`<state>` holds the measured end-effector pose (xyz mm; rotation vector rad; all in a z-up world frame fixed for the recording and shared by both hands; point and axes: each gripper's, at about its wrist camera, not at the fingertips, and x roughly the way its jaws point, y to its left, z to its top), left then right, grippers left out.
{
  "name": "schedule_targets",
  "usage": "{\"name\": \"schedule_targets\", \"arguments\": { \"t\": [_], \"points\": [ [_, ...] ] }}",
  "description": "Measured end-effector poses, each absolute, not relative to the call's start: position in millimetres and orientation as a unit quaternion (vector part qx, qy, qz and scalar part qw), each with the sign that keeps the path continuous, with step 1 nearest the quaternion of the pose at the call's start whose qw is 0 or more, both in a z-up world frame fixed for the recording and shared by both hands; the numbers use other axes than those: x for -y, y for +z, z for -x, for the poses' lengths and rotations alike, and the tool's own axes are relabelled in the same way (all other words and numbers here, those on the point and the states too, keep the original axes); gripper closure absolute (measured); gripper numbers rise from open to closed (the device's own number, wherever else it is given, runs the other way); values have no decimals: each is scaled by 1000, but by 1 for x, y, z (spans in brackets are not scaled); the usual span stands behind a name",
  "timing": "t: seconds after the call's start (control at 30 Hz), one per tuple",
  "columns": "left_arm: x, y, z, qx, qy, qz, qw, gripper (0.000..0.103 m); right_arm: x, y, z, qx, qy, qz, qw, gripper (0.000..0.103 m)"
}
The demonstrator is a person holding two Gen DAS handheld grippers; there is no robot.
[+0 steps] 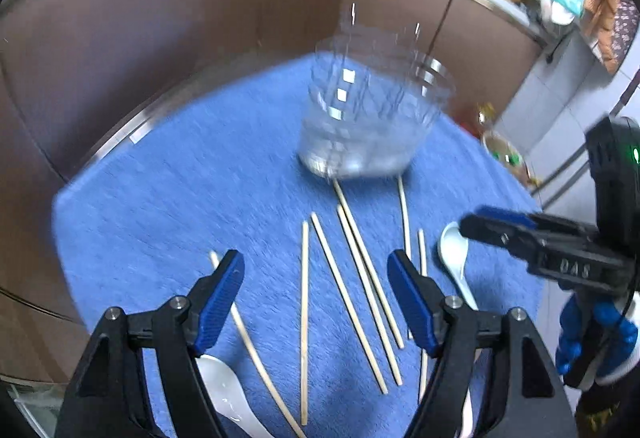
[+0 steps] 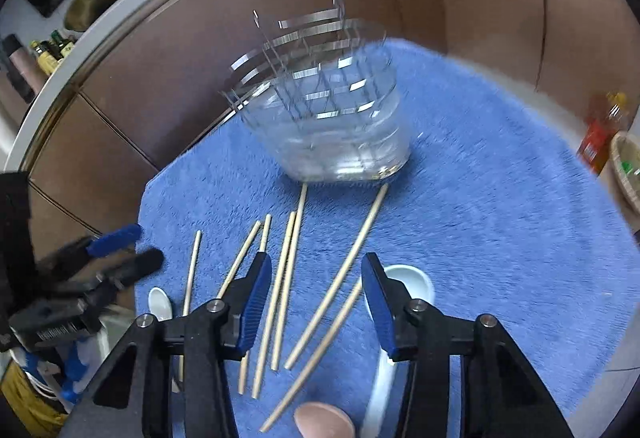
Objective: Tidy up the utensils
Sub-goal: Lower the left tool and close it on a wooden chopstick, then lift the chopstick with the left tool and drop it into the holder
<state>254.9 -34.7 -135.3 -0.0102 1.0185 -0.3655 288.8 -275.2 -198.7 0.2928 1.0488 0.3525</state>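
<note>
Both grippers (image 1: 316,298) (image 2: 316,302) angled down, over chopsticks (image 1: 360,278)

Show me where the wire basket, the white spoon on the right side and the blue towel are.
wire basket (image 2: 340,142), right wrist view, on its lower wall.
white spoon (image 2: 412,280), right wrist view, on its bowl.
blue towel (image 1: 180,178), left wrist view, on a bare patch.

Raised letters "DAS" on the right claw (image 1: 476,228)
</note>
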Motion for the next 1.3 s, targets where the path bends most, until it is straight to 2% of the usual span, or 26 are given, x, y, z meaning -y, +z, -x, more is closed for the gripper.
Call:
{"name": "schedule_targets", "arguments": {
  "t": [0.07, 0.13, 0.33, 0.53, 0.87, 1.07, 1.3],
  "points": [
    [38, -149, -267, -513, -178, 3, 840, 47, 275, -207, -305, -517, 167, -149, 826, 64],
    [40, -163, -278, -541, -180, 7, 822, 53, 275, -215, -322, -534, 155, -147, 818, 67],
    [46, -193, -301, -581, -169, -3, 796, 58, 277, -240, -357, -572, 117, -141, 800, 71],
    [54, -219, -317, -606, -161, -21, 778, 75, 277, -259, -372, -594, 92, -130, 788, 78],
    [90, -256, -338, -618, -135, -69, 771, 78, 270, -269, -380, -603, 75, -100, 788, 81],
    [117, -265, -345, -619, -112, -98, 771, 98, 249, -272, -385, -607, 58, -84, 788, 92],
    [117, -259, -343, -611, -109, -55, 783, 98, 259, -273, -374, -592, 76, -149, 788, 96]
  ]
}}
